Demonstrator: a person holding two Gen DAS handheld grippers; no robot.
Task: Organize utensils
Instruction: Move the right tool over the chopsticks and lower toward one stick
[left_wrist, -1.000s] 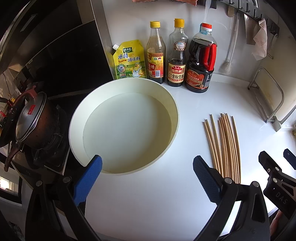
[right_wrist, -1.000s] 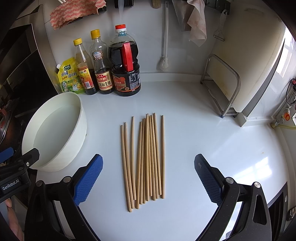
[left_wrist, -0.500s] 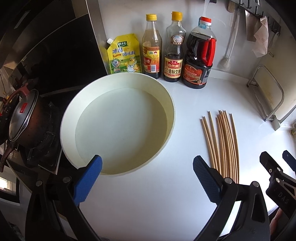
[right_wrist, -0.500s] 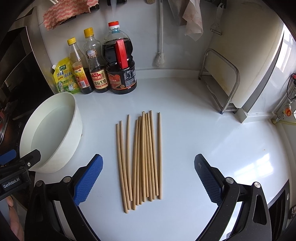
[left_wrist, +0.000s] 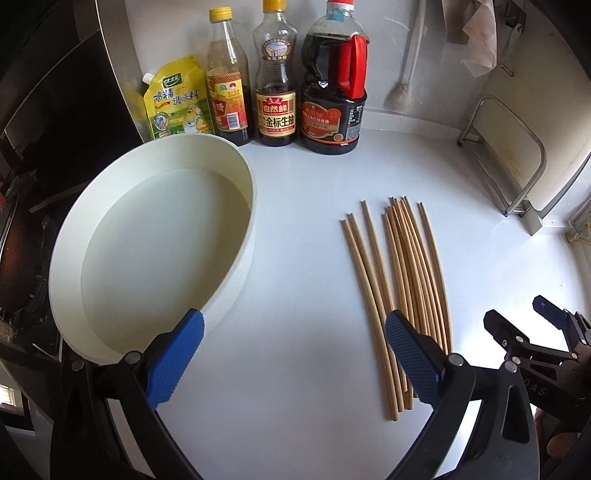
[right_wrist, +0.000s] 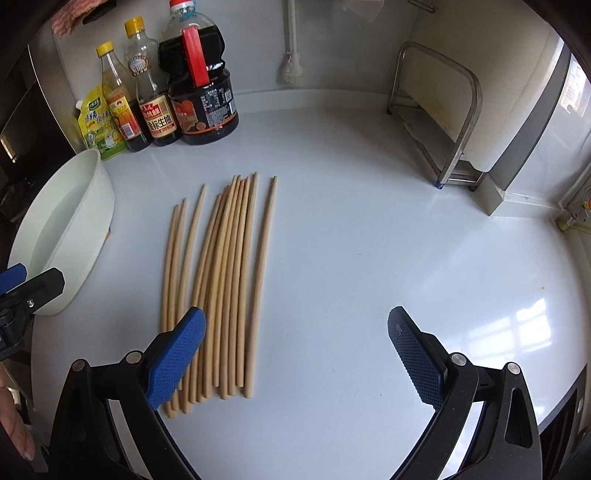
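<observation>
Both hand-held grippers hang spread wide over the white table, pinching nothing: the left hand-held gripper between the white basin and the chopsticks, the right hand-held gripper with its left blue pad over the near ends of the chopsticks. These lie flat, side by side in a loose bundle, just right of the basin, apart from it. Bare table stretches right of them to the metal rack by the wall. At the back edge stand a yellow pouch, two bottles and a dark jug; one bottle reads 金标生抽. "GenRobot" writing is not legible; the right tool shows "DAS"
</observation>
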